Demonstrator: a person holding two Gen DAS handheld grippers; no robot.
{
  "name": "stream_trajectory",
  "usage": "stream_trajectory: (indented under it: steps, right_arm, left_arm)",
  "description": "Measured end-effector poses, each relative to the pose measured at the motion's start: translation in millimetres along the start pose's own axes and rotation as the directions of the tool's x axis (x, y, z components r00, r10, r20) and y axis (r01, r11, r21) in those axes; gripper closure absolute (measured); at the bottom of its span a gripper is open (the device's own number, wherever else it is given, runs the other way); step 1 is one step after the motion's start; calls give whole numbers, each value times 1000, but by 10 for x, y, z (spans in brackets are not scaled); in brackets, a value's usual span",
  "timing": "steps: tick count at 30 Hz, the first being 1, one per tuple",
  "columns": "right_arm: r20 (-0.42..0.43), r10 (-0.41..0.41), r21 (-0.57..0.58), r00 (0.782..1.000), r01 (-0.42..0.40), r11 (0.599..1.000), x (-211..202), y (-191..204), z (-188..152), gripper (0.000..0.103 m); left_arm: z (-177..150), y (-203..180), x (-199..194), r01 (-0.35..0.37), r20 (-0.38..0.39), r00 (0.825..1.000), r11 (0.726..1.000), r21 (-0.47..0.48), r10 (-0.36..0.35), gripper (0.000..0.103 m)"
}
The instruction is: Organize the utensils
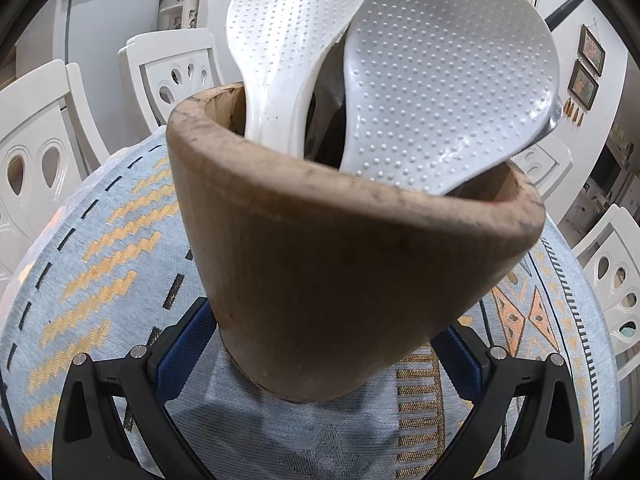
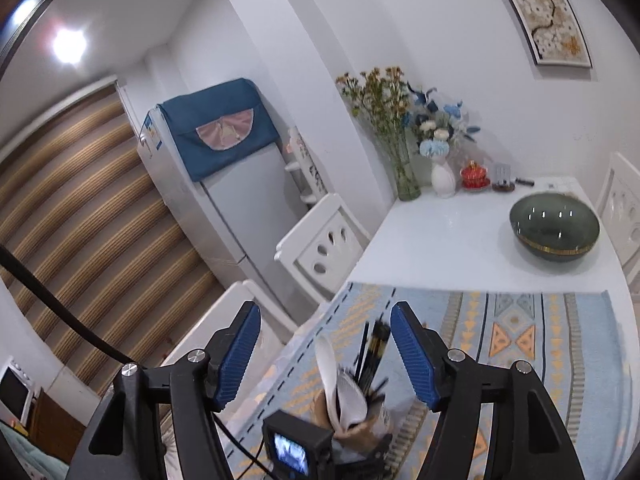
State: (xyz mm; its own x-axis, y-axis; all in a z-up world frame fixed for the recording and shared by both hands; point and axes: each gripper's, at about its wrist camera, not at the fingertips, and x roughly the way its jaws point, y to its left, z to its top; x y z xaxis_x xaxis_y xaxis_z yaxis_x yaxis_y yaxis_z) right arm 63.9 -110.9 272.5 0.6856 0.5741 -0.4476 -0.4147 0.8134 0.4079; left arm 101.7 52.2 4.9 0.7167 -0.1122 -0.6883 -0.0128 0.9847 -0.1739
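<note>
A: Wooden holder (image 1: 340, 248) fills the left wrist view, two white dimpled rice paddles (image 1: 448, 96) standing in it, on the patterned blue cloth (image 1: 100, 240).

B: The right wrist view adds dark chopsticks (image 2: 376, 346) in it and a green bowl (image 2: 554, 226).

A: Left gripper (image 1: 326, 344) clamps the holder's base.

B: Right gripper (image 2: 325, 356) gapes wide above it, empty.

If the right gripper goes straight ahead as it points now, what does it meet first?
Probably nothing close. The open right gripper is raised above the holder, and the chopsticks show between its fingers. Farther on lies the runner, though depth is unclear.
</note>
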Motion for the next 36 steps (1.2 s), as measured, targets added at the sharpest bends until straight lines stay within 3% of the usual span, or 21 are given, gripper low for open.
stream_trajectory:
  steps: [6,11,14,18,21,25,27,28,30,33,36]
  right_arm:
    - [-53,-41,31,998,42,999,-72,-120,-280,37]
    - [-152,-19,207,988,50,977,-82,-389,-684,37]
    - [-280,-35,330,959,130,935,52,-573,-1071,37]
    - [-378,-42,381,925,197,903,130,-656,-1511,37]
    - [-413,-104,320,905,252,913,84,-575,-1652,37]
    - [-387,-291,143,875,368,919,-96,-403,-1655,37]
    - [-395,-366,69,843,425,903,-94,-374,-1692,37]
    - [-418,-410,27,811,463,886,-93,-375,-1758,37]
    - [-455,-418,11,786,474,880,-99,-410,-1833,37]
    - [-490,-398,18,776,465,885,-194,-472,-1965,37]
    - [-486,-427,-11,763,483,876,-366,-477,-2022,37]
  left_arm:
    - [-42,-50,-67,-15,9,1000,1000,8,15,1]
    - [-102,-83,-225,-46,25,999,997,54,44,1]
    - [-157,-101,-418,-75,47,996,992,106,70,1]
    - [-178,-80,-769,-102,95,991,987,123,91,1]
    - [-101,-58,-1058,-158,156,978,981,116,139,1]
    - [108,-30,-1388,-261,254,941,957,124,223,1]
    - [194,-42,-1486,-325,250,925,936,136,285,1]
    - [226,-26,-1507,-339,236,924,931,133,302,1]
    - [291,-1,-1601,-357,206,921,929,100,331,1]
    - [280,-30,-1794,-379,154,916,925,31,370,1]
    - [234,-157,-2039,-396,141,909,918,-2,393,1]
